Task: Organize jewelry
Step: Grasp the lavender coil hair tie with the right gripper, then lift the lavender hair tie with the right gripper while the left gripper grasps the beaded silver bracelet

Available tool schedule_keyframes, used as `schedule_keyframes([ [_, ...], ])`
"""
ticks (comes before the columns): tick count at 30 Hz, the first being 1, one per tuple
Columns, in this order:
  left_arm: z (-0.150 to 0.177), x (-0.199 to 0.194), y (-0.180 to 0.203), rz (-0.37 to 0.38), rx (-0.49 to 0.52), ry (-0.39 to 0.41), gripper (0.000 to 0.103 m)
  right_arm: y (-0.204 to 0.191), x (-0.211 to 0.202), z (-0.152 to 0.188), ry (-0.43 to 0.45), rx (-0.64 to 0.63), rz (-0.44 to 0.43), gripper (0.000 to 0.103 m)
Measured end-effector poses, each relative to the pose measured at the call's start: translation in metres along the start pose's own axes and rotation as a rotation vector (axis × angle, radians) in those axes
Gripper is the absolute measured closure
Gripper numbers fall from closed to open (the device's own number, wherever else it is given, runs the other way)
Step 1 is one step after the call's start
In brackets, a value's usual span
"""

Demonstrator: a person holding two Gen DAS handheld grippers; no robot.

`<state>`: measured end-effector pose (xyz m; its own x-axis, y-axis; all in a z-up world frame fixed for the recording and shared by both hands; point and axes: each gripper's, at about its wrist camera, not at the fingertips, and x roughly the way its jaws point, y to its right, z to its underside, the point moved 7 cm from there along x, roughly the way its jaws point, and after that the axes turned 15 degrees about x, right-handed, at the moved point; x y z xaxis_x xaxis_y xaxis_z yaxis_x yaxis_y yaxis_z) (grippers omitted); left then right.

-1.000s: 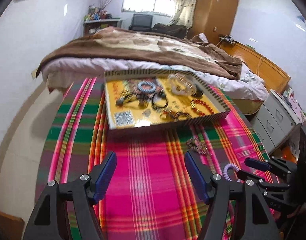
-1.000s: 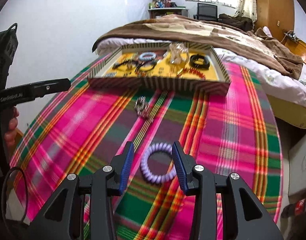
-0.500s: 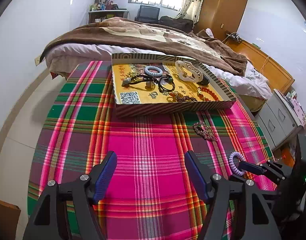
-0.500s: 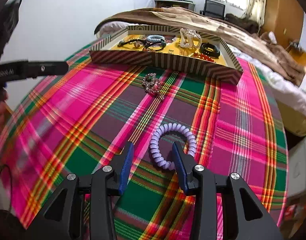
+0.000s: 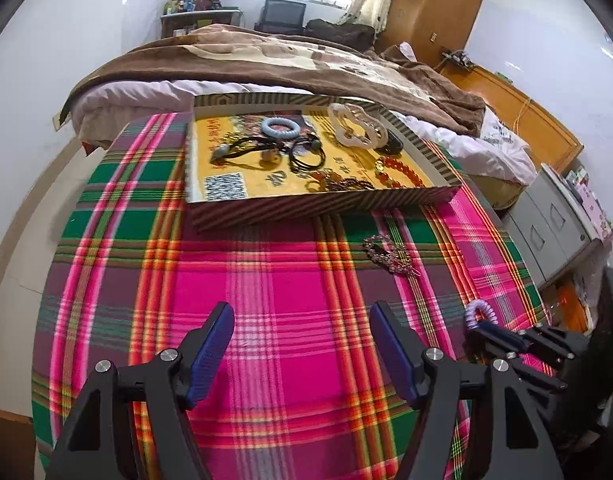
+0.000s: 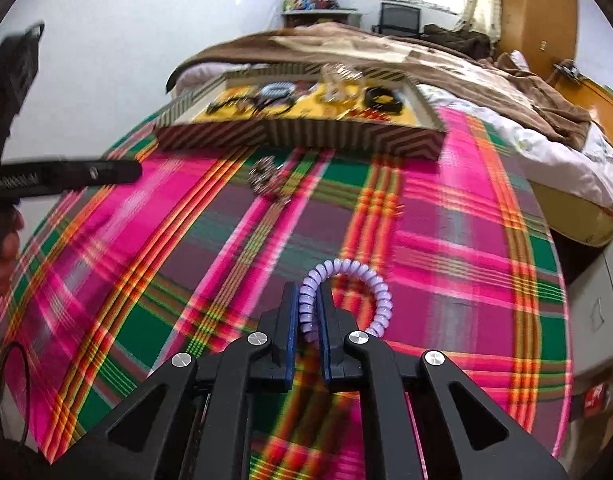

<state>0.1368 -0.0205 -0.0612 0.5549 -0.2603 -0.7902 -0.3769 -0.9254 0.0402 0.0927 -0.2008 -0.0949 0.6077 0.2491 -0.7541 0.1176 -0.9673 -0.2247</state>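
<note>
A lilac spiral hair tie (image 6: 346, 296) is pinched on its left side, its loop over the plaid cloth (image 6: 446, 240) near the front edge. A sparkly brooch (image 6: 266, 180) lies mid-cloth. The striped tray (image 6: 306, 136) at the far edge holds bracelets and bands.

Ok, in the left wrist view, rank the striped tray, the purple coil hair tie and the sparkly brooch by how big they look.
1. Striped tray, by far the largest.
2. Sparkly brooch.
3. Purple coil hair tie, though the right gripper hides part of it, so these two are unsure.
</note>
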Motion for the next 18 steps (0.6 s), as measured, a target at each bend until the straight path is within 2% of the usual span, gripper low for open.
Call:
schedule_keyframes([
  [3,-0.009,0.011,0.012,0.025,0.020,-0.010,0.032,0.013,-0.014,-0.009,0.047,0.035,0.009,0.094],
  [5,-0.017,0.020,0.022,0.040,0.034,-0.017,0.021,0.021,-0.022,-0.015,0.066,0.050,0.010,0.094],
  [6,-0.020,0.024,0.028,0.048,0.050,-0.016,0.020,0.024,-0.025,-0.017,0.075,0.057,0.014,0.094],
  [9,-0.030,0.040,0.044,0.100,0.066,-0.030,0.019,0.035,-0.031,-0.021,0.094,0.072,0.030,0.094],
  [14,-0.042,0.062,0.059,0.090,0.095,-0.046,0.019,0.048,-0.039,-0.023,0.116,0.084,0.048,0.094],
  [18,-0.047,0.080,0.061,0.074,0.074,-0.069,0.019,0.057,-0.042,-0.025,0.125,0.097,0.053,0.094],
])
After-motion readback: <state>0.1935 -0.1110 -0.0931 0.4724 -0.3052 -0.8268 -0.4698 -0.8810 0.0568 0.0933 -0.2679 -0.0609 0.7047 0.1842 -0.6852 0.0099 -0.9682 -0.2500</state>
